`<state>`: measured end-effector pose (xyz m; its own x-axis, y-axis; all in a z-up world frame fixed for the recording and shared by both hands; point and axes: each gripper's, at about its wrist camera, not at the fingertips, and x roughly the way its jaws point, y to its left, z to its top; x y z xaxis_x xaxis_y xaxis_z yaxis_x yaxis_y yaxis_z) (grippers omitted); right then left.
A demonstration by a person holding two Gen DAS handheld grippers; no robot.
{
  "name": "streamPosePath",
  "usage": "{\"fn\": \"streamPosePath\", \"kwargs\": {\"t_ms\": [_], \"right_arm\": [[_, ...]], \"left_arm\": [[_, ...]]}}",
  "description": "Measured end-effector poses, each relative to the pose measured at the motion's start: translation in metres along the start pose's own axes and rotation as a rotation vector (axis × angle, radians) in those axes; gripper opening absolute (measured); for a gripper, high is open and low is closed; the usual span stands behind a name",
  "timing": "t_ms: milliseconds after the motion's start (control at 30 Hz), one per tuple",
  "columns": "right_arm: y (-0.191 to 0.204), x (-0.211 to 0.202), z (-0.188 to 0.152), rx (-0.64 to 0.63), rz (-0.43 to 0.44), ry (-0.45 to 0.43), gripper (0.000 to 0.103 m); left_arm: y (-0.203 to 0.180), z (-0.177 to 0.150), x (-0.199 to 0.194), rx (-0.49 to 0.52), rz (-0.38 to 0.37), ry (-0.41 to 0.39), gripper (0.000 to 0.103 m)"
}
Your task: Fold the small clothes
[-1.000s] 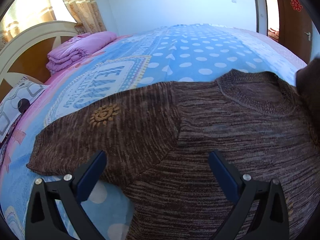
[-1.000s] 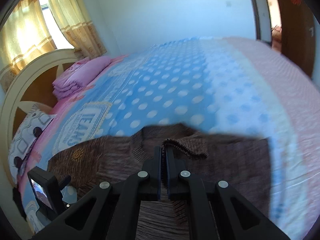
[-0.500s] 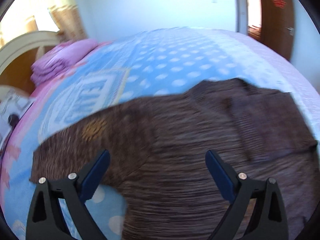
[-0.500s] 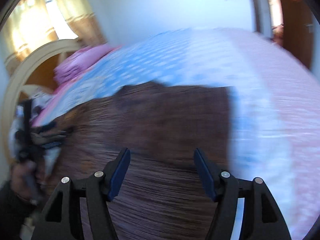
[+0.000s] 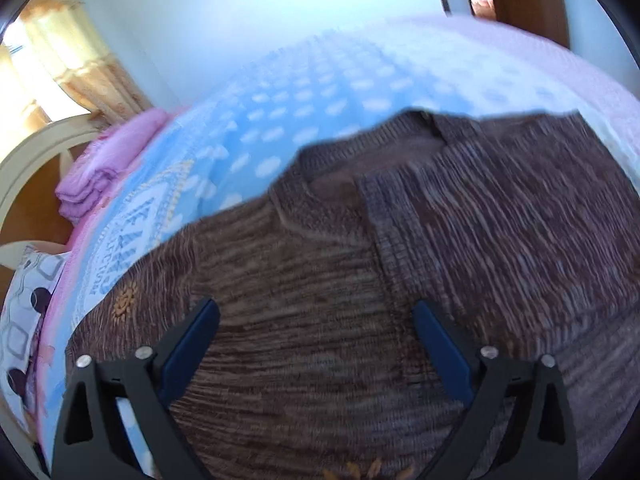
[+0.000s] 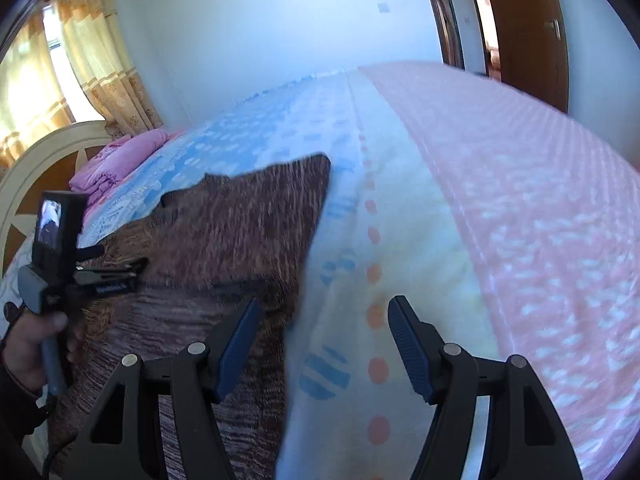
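Right gripper [image 6: 322, 346] was clamped on the brown sweater [image 5: 360, 300] a second ago; now its fingers are spread, nothing between them, hovering over the sweater's right edge and bare bedspread [image 6: 520, 220]. Sweater lies on the bed, right sleeve now folded across the chest. Left gripper [image 5: 316, 342] fingers wide apart as before, empty above the sweater. View shifted toward the collar.
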<state>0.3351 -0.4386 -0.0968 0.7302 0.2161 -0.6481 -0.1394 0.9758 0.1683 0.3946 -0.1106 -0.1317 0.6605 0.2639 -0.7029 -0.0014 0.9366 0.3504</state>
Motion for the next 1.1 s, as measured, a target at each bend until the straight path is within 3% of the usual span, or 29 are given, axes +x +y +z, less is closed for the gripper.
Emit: {"fn": "streamPosePath", "kwargs": {"t_ms": [100, 167, 200, 267, 367, 400, 567, 667, 800, 867, 967, 1100], "right_arm": [[0.019, 0.010, 0.004, -0.068, 0.015, 0.046, 0.067], [0.026, 0.026, 0.000, -0.087, -0.034, 0.110, 0.065], [0.021, 0.034, -0.004, -0.069, -0.068, 0.134, 0.052], [0.009, 0.031, -0.002, -0.009, -0.075, 0.117, 0.048], [0.008, 0.023, 0.002, -0.041, -0.153, 0.102, 0.048], [0.011, 0.021, 0.003, -0.043, -0.161, 0.093, 0.048], [0.050, 0.016, 0.023, -0.088, -0.034, 0.016, 0.051], [0.070, 0.038, 0.033, -0.116, 0.089, 0.034, 0.051], [0.060, 0.077, 0.022, -0.091, 0.015, 0.145, 0.051], [0.054, 0.075, 0.021, -0.069, 0.017, 0.142, 0.051], [0.064, 0.067, 0.025, -0.127, -0.072, 0.150, 0.051], [0.097, 0.066, 0.041, -0.176, -0.014, 0.114, 0.052]], "left_arm": [[-0.001, -0.001, -0.001, -0.003, 0.011, -0.016, 0.103], [-0.002, -0.001, 0.001, 0.003, 0.011, -0.027, 0.103], [-0.002, -0.001, 0.002, 0.009, 0.014, -0.039, 0.103], [0.004, -0.001, 0.006, -0.006, 0.014, -0.037, 0.103], [0.018, -0.003, 0.015, -0.080, 0.061, 0.010, 0.103], [0.024, -0.003, 0.020, -0.105, 0.037, 0.030, 0.103], [0.027, -0.005, 0.018, -0.125, 0.012, 0.024, 0.103], [0.028, -0.007, 0.016, -0.133, 0.009, 0.021, 0.103], [0.039, -0.011, 0.011, -0.163, -0.012, 0.041, 0.103], [0.048, -0.016, 0.007, -0.150, -0.022, 0.042, 0.103], [0.070, -0.027, -0.001, -0.120, -0.016, 0.030, 0.103], [0.119, -0.038, -0.003, -0.132, 0.026, 0.033, 0.103]]}}
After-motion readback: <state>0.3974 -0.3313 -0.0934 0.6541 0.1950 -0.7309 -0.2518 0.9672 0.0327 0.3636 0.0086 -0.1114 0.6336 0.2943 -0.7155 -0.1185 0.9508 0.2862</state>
